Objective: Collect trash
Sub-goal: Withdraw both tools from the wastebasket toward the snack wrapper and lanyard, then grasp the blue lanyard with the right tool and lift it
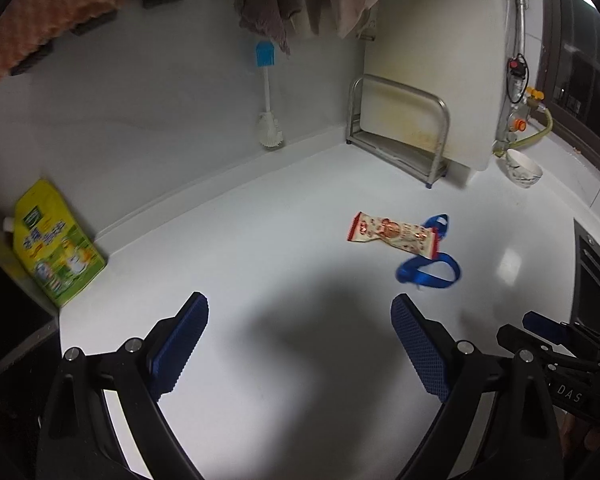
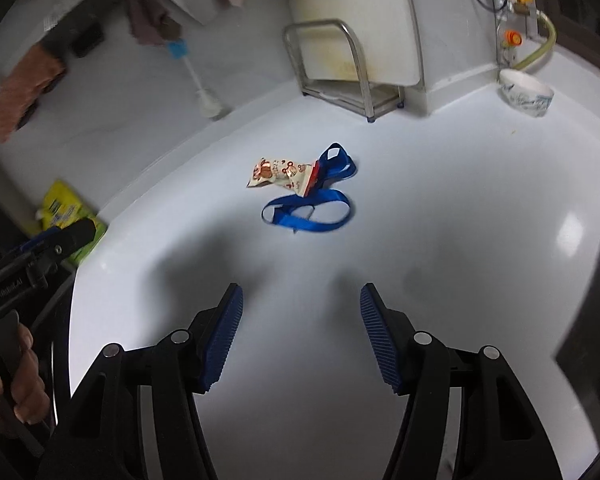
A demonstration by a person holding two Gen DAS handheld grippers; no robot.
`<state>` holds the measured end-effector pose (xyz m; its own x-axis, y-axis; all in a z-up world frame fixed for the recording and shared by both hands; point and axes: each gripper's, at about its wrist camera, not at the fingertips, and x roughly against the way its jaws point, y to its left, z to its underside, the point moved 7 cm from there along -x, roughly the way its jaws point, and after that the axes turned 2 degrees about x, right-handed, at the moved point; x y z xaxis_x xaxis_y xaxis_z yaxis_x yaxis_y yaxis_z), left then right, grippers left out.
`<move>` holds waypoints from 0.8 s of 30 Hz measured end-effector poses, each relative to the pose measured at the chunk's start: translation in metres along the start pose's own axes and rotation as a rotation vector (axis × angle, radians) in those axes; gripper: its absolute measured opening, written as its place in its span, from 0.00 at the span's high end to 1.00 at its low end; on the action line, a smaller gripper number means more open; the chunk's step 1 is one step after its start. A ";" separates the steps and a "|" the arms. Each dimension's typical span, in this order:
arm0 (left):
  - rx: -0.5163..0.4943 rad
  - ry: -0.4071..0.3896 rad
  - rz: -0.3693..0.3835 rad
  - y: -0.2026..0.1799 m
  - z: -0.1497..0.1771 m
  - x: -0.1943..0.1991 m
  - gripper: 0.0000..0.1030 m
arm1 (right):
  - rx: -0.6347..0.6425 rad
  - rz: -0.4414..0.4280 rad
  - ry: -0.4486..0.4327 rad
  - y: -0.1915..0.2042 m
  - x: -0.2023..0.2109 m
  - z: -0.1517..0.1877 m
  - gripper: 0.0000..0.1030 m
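A crumpled snack wrapper [image 1: 392, 234], cream with red print, lies on the white counter [image 1: 260, 240], partly on a looped blue ribbon strap [image 1: 428, 270]. Both also show in the right wrist view: the wrapper [image 2: 284, 174] and the strap [image 2: 312, 208]. My left gripper [image 1: 300, 308] is open and empty, above the counter, short of the wrapper and left of it. My right gripper [image 2: 300, 296] is open and empty, with the strap ahead of it. The right gripper's body shows at the left view's right edge [image 1: 560, 340].
A yellow-green refill pouch [image 1: 54, 244] leans in the left corner. A bottle brush [image 1: 269, 92] stands against the back wall. A metal rack [image 1: 400, 136] holds a stained white cutting board. A patterned bowl [image 1: 522, 168] sits at the back right. Cloths hang above.
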<state>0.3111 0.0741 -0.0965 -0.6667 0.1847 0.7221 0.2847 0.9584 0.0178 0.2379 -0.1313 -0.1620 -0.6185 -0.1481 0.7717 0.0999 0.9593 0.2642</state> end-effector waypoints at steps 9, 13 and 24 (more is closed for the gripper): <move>-0.034 0.010 0.051 0.014 -0.022 -0.053 0.12 | -0.078 0.042 0.007 0.012 -0.067 -0.031 0.40; -0.043 0.016 0.068 0.020 -0.025 -0.070 0.12 | -0.101 0.075 0.007 0.014 -0.086 -0.037 0.40; -0.050 0.025 0.109 0.023 -0.026 -0.097 0.12 | -0.132 0.217 0.003 0.004 -0.117 -0.046 0.40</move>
<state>0.4001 0.0726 -0.1482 -0.6125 0.2811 0.7388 0.3888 0.9209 -0.0281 0.3462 -0.1208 -0.2243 -0.5694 0.0571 0.8201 0.3308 0.9291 0.1650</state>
